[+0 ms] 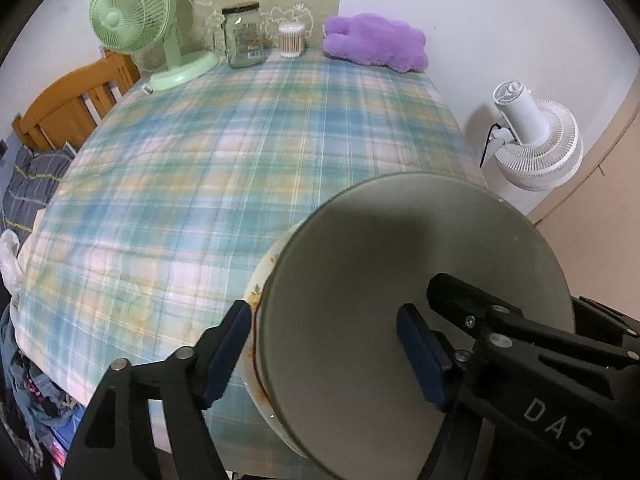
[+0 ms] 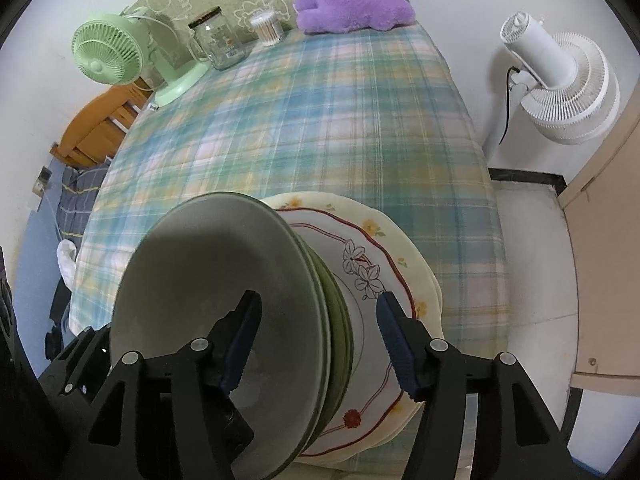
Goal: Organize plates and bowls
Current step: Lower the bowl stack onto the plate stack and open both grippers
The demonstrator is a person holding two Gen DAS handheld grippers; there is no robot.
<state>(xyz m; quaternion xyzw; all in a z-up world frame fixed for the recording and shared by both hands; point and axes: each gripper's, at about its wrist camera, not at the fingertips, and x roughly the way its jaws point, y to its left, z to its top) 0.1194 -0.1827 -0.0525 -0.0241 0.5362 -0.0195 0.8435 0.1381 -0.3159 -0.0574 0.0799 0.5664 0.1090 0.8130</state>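
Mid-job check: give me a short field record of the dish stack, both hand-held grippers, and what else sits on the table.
stack: grey-green glazed bowl on top of green dishes, over cream floral-rimmed plates
stack place: near edge of the plaid tablecloth
left hand-held gripper: open, fingers either side of the bowl rim, not pressing
right hand-held gripper: open, straddling the bowl's other rim
far edge: mint green desk fan, clear glass jar, cotton swab tub, purple plush toy
off table: white floor fan
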